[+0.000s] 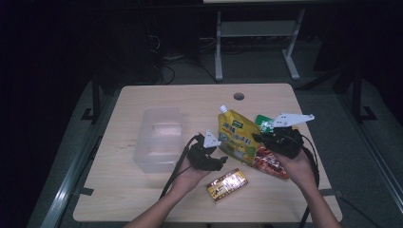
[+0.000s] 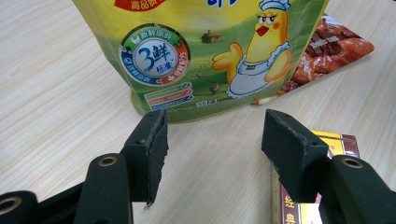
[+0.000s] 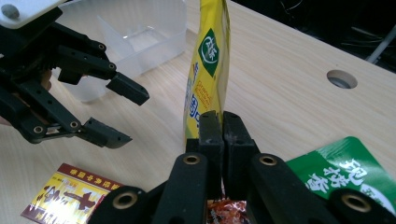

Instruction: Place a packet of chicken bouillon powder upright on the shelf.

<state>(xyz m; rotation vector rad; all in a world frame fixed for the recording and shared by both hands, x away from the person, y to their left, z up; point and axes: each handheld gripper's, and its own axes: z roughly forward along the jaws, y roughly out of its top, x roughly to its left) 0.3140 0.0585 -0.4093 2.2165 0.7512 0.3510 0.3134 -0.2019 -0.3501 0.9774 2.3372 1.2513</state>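
Note:
A yellow spouted pouch [image 1: 235, 137] with a cartoon chicken [image 2: 210, 56] stands upright on the wooden table, seen edge-on in the right gripper view [image 3: 210, 70]. My right gripper [image 1: 256, 138] [image 3: 222, 121] is shut on the pouch's lower side edge. My left gripper [image 1: 222, 161] [image 2: 215, 140] is open, its jaws level with the pouch's bottom and just in front of it, with nothing between them. It also appears in the right gripper view [image 3: 130, 116], to the left of the pouch.
A red snack pack [image 1: 271, 164] [image 2: 336, 51] lies flat behind the pouch and a green pack [image 1: 263, 124] [image 3: 345, 172] beside it. A yellow-red box [image 1: 228, 184] [image 3: 70, 196] lies near the front edge. A clear plastic container [image 1: 159, 142] [image 3: 140, 32] stands at the left. A cable hole [image 1: 238, 96] is at the back.

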